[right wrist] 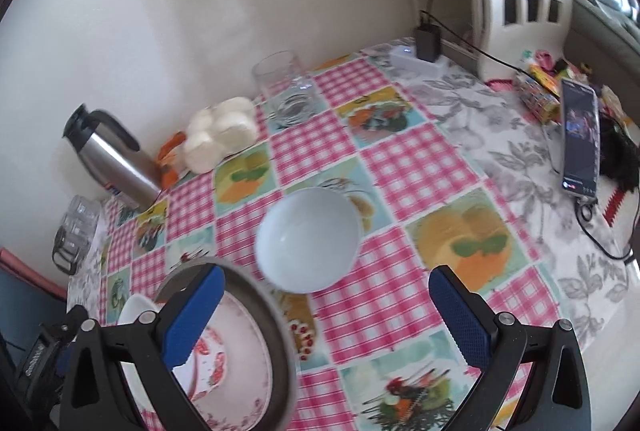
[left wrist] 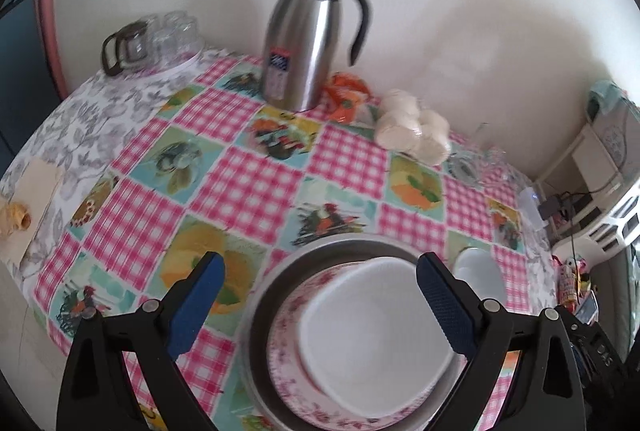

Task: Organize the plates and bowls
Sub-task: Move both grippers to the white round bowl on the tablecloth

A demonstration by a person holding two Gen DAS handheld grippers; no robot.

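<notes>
From the left wrist view, the left gripper (left wrist: 318, 305) hangs over the lower centre of the frame with its blue-padded jaws spread wide and nothing between the pads. Below it a stack sits on the checked tablecloth (left wrist: 248, 187): a grey metal plate (left wrist: 272, 287) at the bottom, a pink floral plate (left wrist: 288, 335) inside it, and a white bowl (left wrist: 372, 327) on top, resting slightly tilted toward the right. Just right of the stack, at lower right, the rim of a second white bowl (left wrist: 478, 273) peeks out, standing apart on the cloth. A steel thermos jug (left wrist: 304, 43) stands at upper centre and a bag of white buns (left wrist: 412, 137) lies to its right.

From the right wrist view, the right gripper (right wrist: 326, 313) is likewise wide open and empty. The loose white bowl (right wrist: 308, 241) stands alone at mid-frame, just above and between the fingers, near the metal plate's edge (right wrist: 276, 315) but not on it. The stack fills the lower left, partly hidden by the left finger. A clear glass (right wrist: 286, 87) stands at upper centre and a phone (right wrist: 580, 135) at right.

Judging by this, most of the stacking is done; the single bowl probably remains to be nested onto the pile.
</notes>
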